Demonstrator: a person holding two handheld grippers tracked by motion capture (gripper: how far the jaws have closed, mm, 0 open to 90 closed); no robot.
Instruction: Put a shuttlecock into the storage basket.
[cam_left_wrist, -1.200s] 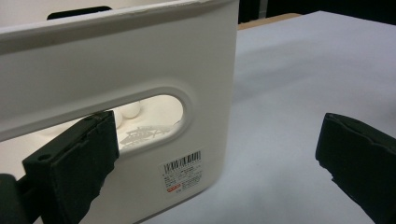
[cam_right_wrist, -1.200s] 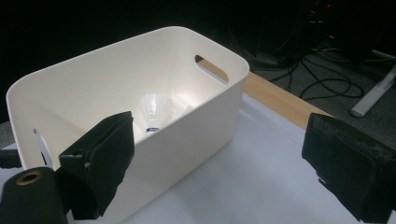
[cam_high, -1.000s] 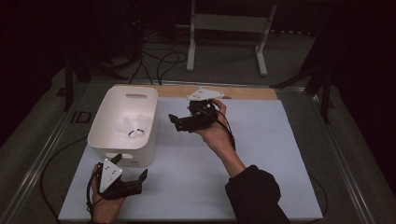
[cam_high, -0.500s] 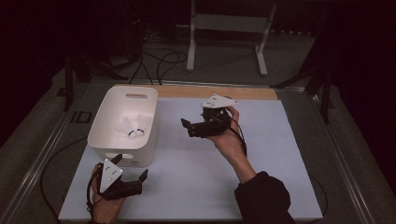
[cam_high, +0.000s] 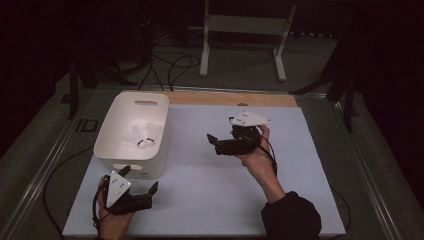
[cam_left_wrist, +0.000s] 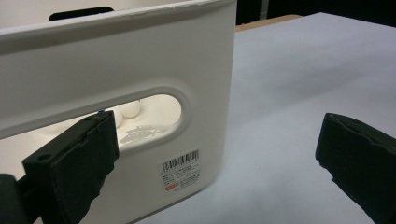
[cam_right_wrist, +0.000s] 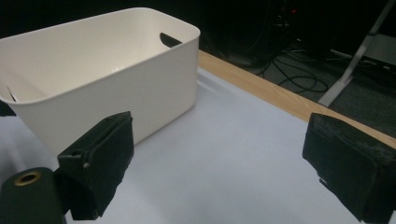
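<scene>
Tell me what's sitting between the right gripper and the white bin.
Nothing: in the high view, only bare white table sheet separates the right gripper from the white bin.

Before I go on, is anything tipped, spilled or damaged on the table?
Nothing stands out. The white bin sits upright and flat on the white table sheet, with small white items inside it. Left gripper and right gripper are open and empty.

L tool & R tool: jaws wide, empty

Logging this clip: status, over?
Left tongs open by bin. Right tongs open, empty. White items in bin. Nothing in the way.
</scene>
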